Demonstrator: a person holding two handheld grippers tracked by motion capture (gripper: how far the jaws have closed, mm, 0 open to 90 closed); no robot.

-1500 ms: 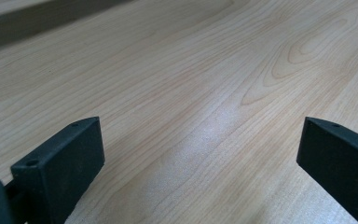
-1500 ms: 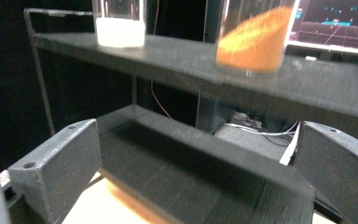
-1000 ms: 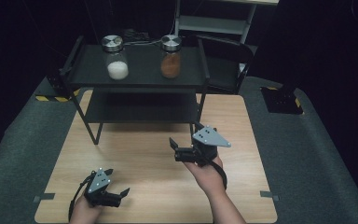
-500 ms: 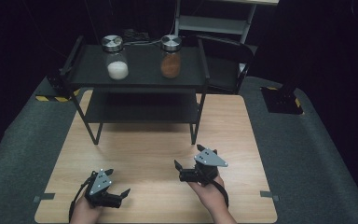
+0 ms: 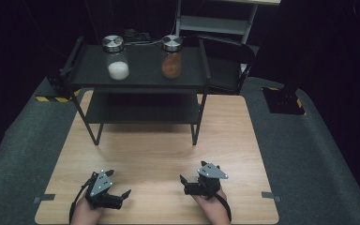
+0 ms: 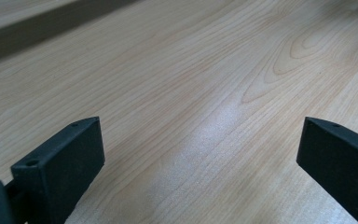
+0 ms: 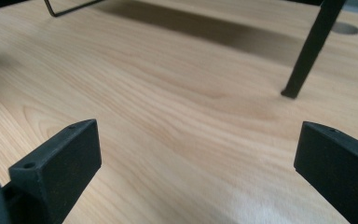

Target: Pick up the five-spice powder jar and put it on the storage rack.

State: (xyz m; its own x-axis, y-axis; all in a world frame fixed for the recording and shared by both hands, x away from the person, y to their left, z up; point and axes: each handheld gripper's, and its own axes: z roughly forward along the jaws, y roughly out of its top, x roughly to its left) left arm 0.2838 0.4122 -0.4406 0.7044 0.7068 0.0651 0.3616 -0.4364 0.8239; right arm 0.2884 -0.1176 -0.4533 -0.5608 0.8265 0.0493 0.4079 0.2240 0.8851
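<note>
Two glass jars with metal lids stand on the top shelf of a black two-tier rack (image 5: 140, 82): one with white powder (image 5: 116, 58) on the left, one with brown powder (image 5: 171, 57) on the right. My left gripper (image 5: 122, 193) rests low at the front left of the wooden table (image 5: 159, 154), open with nothing between its jaws. My right gripper (image 5: 183, 182) sits at the front right, also open and empty. Both are far from the jars. In the left gripper view the left gripper (image 6: 200, 154) faces bare wood. In the right gripper view the right gripper (image 7: 198, 158) faces a rack leg (image 7: 310, 51).
The rack stands at the table's far half, its legs (image 5: 194, 126) on the wood. Grey carpet (image 5: 309, 154) surrounds the table. A metal shelving unit (image 5: 215, 23) and a dark chair (image 5: 229, 65) stand behind. Yellow-black tape marks (image 5: 51, 98) lie on the floor.
My right gripper has drawn back toward the front edge and come down low to the table. The left gripper has hardly moved.
</note>
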